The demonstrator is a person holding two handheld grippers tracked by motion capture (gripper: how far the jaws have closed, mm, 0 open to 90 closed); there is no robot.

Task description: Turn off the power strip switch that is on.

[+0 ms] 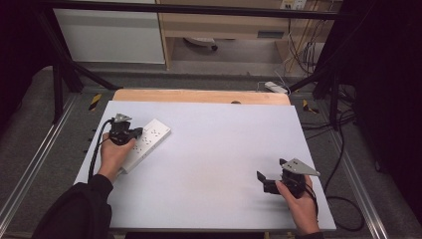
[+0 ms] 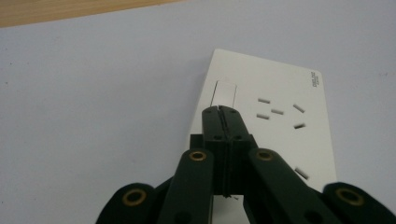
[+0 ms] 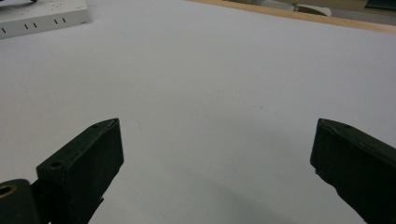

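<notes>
A white power strip [image 1: 149, 139] lies at an angle on the left part of the white table top [image 1: 214, 149]. My left gripper [image 1: 138, 132] is shut, with nothing between its jaws. In the left gripper view its tips [image 2: 219, 110] sit just over the strip [image 2: 280, 135], right at the near end of the rocker switch [image 2: 225, 93]; I cannot tell if they touch it. My right gripper [image 1: 271, 169] is held low over the bare table at the front right. Its jaws stand wide open [image 3: 215, 154], and the strip [image 3: 42, 16] lies far off.
A wooden strip [image 1: 199, 96] runs along the table's far edge. Beyond it on the floor are a white adapter [image 1: 276, 87] and loose cables [image 1: 303, 50]. Black frame bars [image 1: 64, 69] stand at both far corners.
</notes>
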